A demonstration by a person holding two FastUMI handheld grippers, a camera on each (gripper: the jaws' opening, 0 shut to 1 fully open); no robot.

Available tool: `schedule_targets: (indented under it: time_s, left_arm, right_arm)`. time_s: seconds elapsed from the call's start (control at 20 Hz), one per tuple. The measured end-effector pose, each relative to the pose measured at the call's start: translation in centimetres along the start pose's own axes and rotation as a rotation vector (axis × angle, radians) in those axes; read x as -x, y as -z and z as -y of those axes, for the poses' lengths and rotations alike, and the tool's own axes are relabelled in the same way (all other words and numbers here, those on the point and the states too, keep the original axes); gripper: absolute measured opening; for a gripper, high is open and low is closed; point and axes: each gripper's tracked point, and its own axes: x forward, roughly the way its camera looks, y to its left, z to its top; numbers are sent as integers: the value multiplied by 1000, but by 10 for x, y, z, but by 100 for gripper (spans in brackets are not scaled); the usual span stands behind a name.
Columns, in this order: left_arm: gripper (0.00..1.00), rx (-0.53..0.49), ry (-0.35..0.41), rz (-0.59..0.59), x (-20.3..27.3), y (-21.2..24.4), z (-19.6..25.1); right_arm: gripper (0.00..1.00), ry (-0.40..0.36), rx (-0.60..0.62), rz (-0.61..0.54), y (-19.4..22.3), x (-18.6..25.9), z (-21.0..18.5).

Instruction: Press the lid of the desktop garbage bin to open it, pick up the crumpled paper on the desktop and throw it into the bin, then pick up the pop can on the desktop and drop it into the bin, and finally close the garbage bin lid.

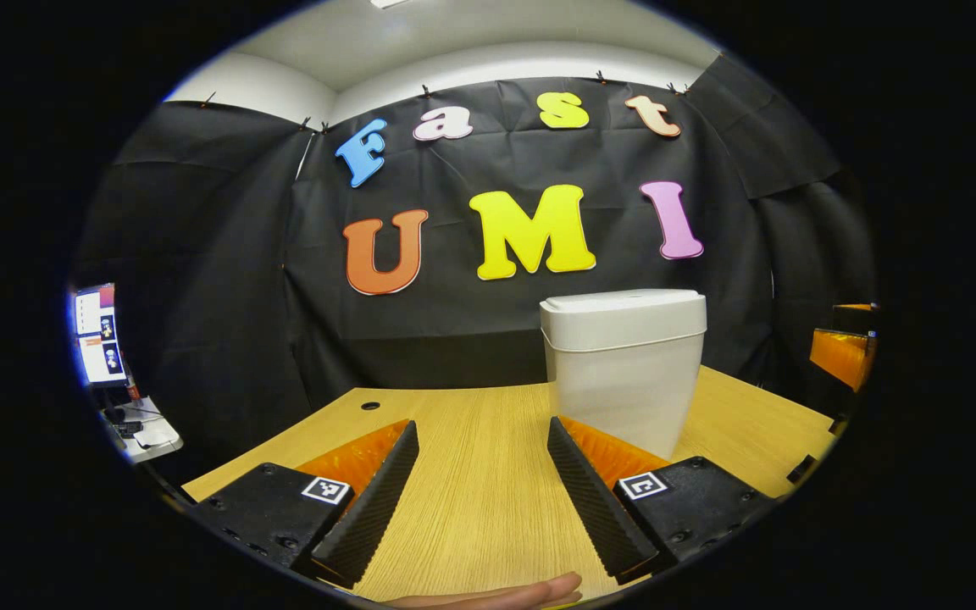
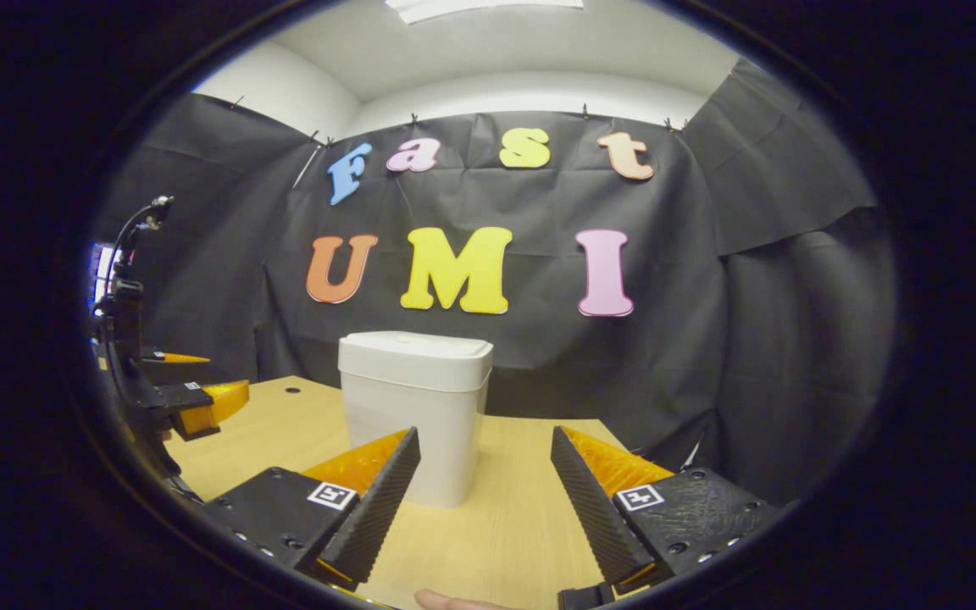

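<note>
Both held level, low over wooden desk [image 1: 471, 474]: left gripper [image 1: 479, 440] jaws spread, grasping nothing; right gripper [image 2: 484, 445] likewise. White bin [image 1: 623, 364], lid down, upright on desk just ahead, between both grippers.

Closed bin [image 1: 623, 364] ahead, bare desktop [image 1: 471, 474] before it

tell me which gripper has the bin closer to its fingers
The left gripper: the bin stands just behind its right finger; the right gripper has it slightly farther off.
</note>
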Motion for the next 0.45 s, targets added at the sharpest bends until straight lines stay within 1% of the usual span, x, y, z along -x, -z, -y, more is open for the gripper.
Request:
schedule_targets:
  time_s: [0.15, 0.3, 0.35, 0.4, 0.45]
  left_arm:
    - [99, 36, 0, 1, 1, -1, -1]
    - [99, 35, -8, -3, 2, 0, -4]
    - [99, 36, -10, -2, 2, 0, -3]
    - [99, 41, -8, -1, 2, 0, -1]
    - [99, 53, -11, -5, 1, 0, -1]
  right_arm:
    - [98, -7, 8, 6, 0, 2, -6]
    - [98, -18, 7, 1, 2, 1, -9]
    - [95, -14, 6, 0, 2, -1, -6]
    - [98, 0, 0, -1, 1, -4, 0]
    - [95, 10, -6, -3, 2, -5, 5]
